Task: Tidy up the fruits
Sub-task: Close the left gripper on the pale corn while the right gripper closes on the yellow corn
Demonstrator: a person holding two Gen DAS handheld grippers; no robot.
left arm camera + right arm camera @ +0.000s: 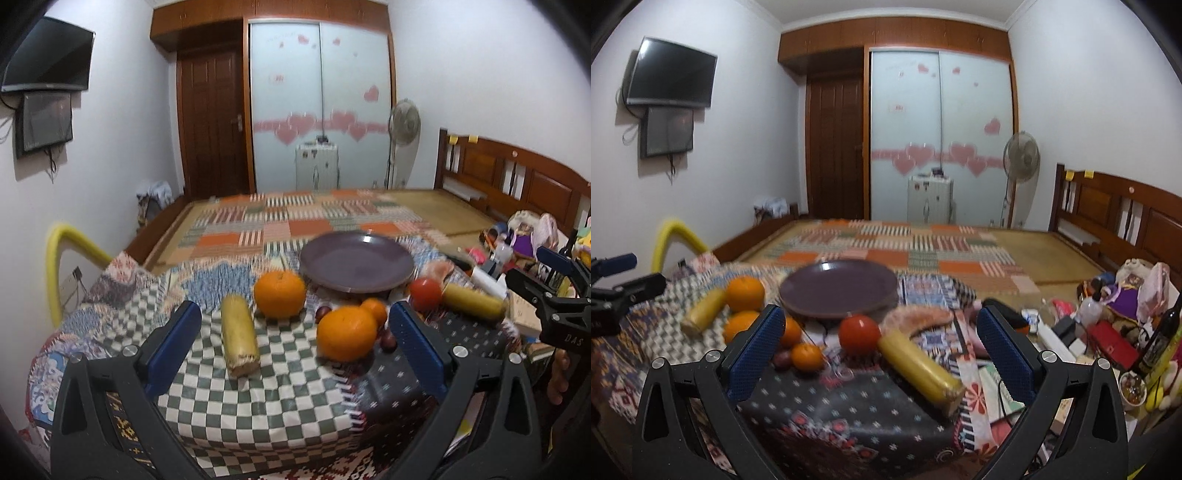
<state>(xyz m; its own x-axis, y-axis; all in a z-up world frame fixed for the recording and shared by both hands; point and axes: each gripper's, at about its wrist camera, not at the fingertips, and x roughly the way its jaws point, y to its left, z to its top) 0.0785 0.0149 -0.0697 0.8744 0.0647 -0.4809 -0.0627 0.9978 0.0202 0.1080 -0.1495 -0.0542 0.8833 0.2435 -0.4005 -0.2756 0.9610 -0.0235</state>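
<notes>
Ahead of me a patchwork quilt [905,251] covers the bed, its wooden headboard [1119,210] at right. A fan [1021,157] stands by the heart-decorated wardrobe [940,136]. A TV [670,72] hangs on the left wall above a smaller screen [668,131]. A dark bottle [1160,332] stands among clutter at right.

Dim, warm indoor light; both fisheye views slightly blurred, edges bowing, corners dark, plate [356,260] catching small glare.

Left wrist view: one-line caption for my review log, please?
Open left gripper faces oranges, two corn cobs, a tomato and an empty purple plate on patchwork cloth.
</notes>
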